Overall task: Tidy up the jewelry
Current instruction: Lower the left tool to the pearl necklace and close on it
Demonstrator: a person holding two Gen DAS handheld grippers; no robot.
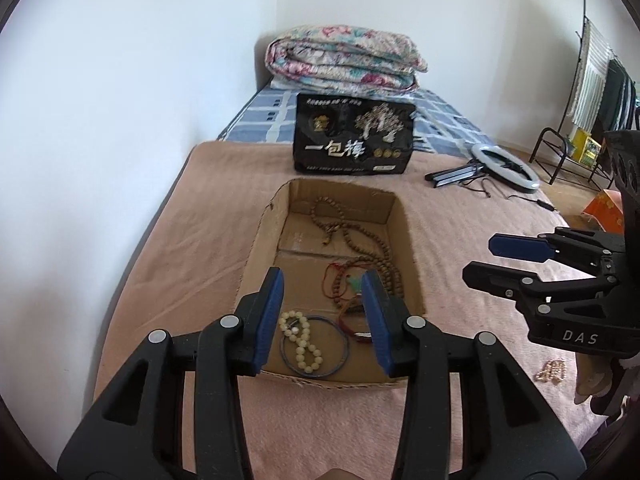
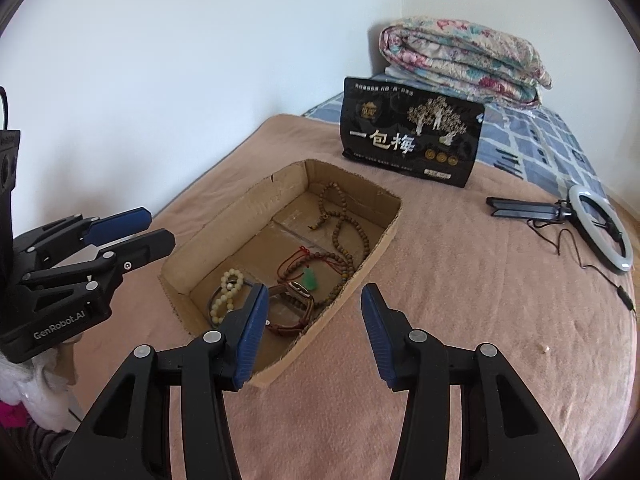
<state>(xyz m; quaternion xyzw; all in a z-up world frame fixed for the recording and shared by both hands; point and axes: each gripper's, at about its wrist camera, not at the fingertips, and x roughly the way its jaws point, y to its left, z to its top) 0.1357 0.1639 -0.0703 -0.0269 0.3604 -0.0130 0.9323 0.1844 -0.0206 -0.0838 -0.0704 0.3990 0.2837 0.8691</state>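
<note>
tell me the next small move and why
Probably swing the right gripper toward the small pale bead bracelet lying on the pink blanket. Both grippers are open and empty, and it looks like the one piece outside the cardboard box.

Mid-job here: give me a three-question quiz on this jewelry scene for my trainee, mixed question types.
1. True or false: the cream bead bracelet lies inside the cardboard box.
2. Which item lies on the pink blanket outside the box?
A. green pendant
B. ring light
C. long brown bead necklace
3. Fill in: both the left gripper and the right gripper have jaws that hold ____.

Key: 1 true; 2 B; 3 nothing.
</note>
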